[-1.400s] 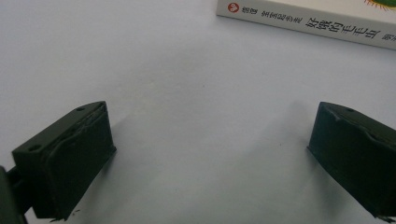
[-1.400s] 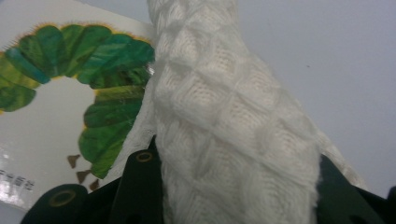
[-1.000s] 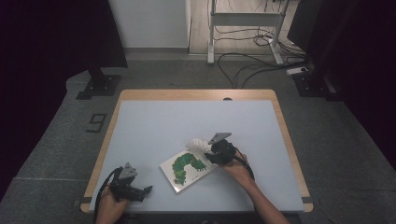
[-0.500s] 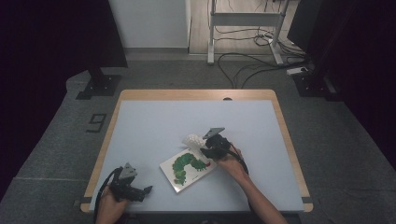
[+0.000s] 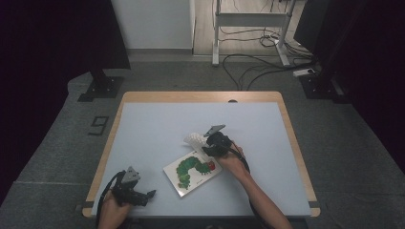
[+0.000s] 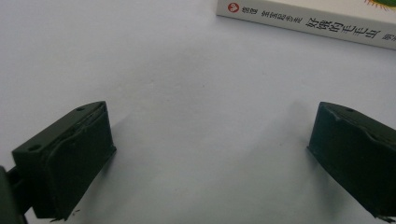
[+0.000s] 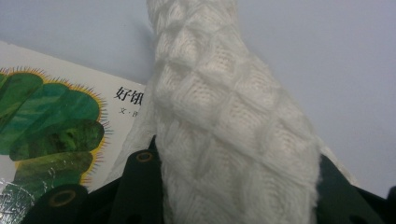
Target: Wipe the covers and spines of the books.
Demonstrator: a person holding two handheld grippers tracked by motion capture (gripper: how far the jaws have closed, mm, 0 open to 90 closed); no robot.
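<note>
Shifted sock between jaws (clamped)

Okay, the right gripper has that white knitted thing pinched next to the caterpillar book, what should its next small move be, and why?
Probably lift the white knitted piece slightly higher and carry it clear of the book. The right gripper is shut on it, and its loose end hangs over the book's corner, so dragging might shift the book. The left gripper rests open, apart from both.
</note>
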